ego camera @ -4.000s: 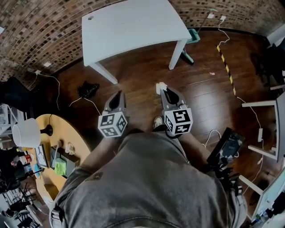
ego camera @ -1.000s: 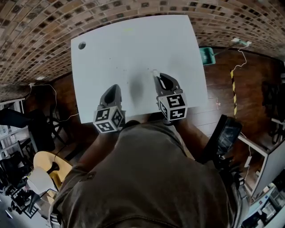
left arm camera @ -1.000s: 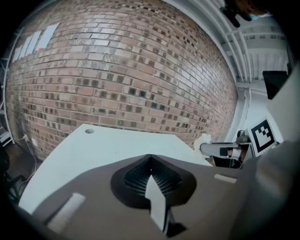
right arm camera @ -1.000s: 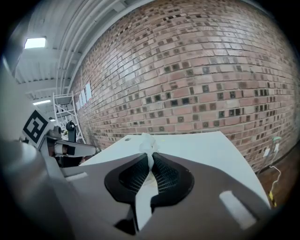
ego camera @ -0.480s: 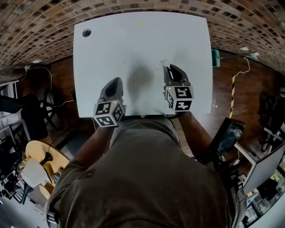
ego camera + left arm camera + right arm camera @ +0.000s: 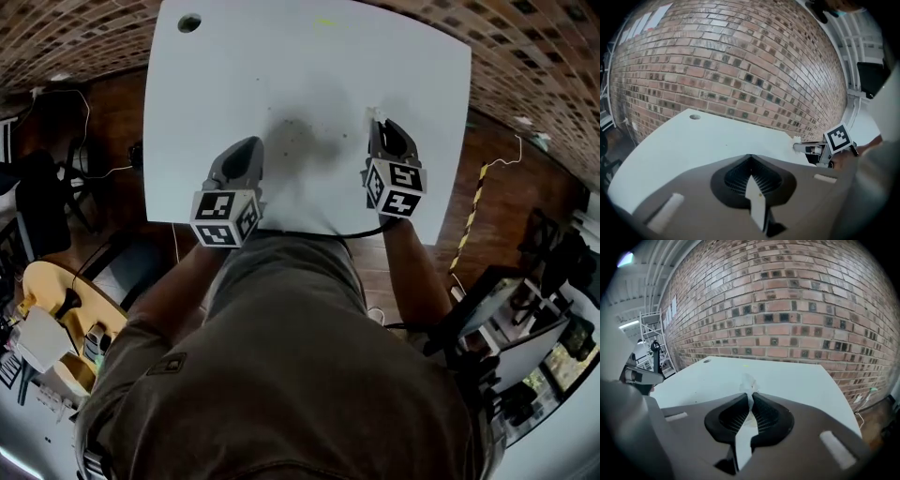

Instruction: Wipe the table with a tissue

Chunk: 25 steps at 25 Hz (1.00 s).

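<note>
White bench (image 6: 234,84): dark specks (image 6: 302,128) near its middle.
Right tongs (image 6: 379,126): pinching a tissue (image 6: 749,382).
Left tongs (image 6: 251,146): pressed together, empty.

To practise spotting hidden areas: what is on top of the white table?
On the table lie dark specks near its middle. The left tool and the right tool, pinching a tissue, are above it. Both tools and the person's torso cover its near edge.

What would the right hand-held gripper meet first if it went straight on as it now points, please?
Probably the white table top, just ahead and below; the tissue pinched in its jaws would touch first.
</note>
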Motion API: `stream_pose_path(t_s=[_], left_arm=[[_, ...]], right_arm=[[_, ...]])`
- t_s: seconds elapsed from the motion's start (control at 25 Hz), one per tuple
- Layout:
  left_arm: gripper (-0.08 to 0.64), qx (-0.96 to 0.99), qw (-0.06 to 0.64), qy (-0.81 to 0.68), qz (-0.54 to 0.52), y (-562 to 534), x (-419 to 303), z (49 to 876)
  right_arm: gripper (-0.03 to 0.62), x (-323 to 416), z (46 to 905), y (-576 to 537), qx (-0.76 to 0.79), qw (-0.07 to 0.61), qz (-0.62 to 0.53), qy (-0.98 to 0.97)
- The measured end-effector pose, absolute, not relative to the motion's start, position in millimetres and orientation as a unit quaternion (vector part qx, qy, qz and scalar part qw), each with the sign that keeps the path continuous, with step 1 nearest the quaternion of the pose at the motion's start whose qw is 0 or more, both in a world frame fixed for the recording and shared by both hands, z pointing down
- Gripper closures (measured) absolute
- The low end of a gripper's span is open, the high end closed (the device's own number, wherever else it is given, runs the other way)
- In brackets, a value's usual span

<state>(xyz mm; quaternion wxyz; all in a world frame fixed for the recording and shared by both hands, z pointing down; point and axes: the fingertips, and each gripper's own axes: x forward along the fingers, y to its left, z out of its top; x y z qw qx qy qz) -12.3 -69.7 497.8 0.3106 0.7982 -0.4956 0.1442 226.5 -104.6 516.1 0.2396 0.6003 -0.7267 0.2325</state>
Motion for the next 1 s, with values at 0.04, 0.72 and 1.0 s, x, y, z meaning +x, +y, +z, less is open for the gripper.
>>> stream_pose_path(t_s=[0.04, 0.72, 1.0], left_arm=[[0.558, 0.798, 0.312, -0.495, 0.146, -70, -11, 500], [0.558, 0.775, 0.330, -0.515, 0.159, -62, -26, 518], [0.558, 0.777, 0.327, -0.515, 0.155, -66, -24, 516]], right_arm=[[0.555, 228, 521, -109, 0.598, 0.247, 0.230, -0.727], [0.555, 228, 579, -138, 0.545, 0.351, 0.211, -0.731], [0.555, 223, 580, -136, 0.527, 0.371, 0.204, -0.737]])
